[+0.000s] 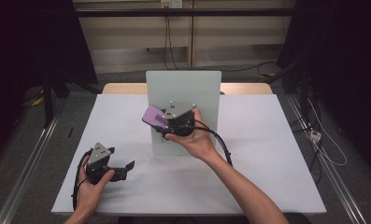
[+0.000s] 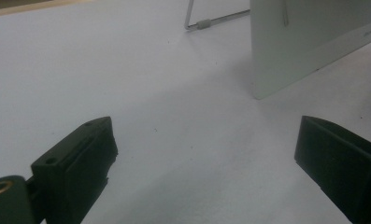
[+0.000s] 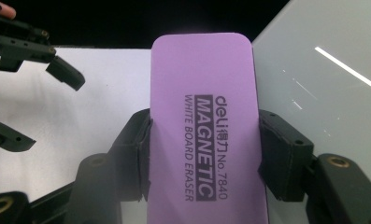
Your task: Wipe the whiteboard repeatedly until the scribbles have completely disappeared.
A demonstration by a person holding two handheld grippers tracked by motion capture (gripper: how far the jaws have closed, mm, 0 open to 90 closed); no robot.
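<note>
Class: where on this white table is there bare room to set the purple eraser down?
Bare stretches: right of the upright pale whiteboard to the white table edge, and the far-left corner. Crowded: around the right gripper holding the purple rectangular eraser, and near the left gripper.

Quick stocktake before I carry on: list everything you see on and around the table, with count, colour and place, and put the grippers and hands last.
whiteboard eraser: one, purple with dark print, clamped by its long sides in the right gripper, held up in front of the board.
whiteboard: one, pale grey-white, standing propped on a wire stand at the middle of the table.
table: one, white top with a wooden edge at the far side.
cables: several, dark and white, on the floor right of the table.
left gripper: one, black, jaws wide apart and empty, low over the table's near left.
right gripper: one, black, shut on the eraser.
hands: two, one on each gripper.
</note>
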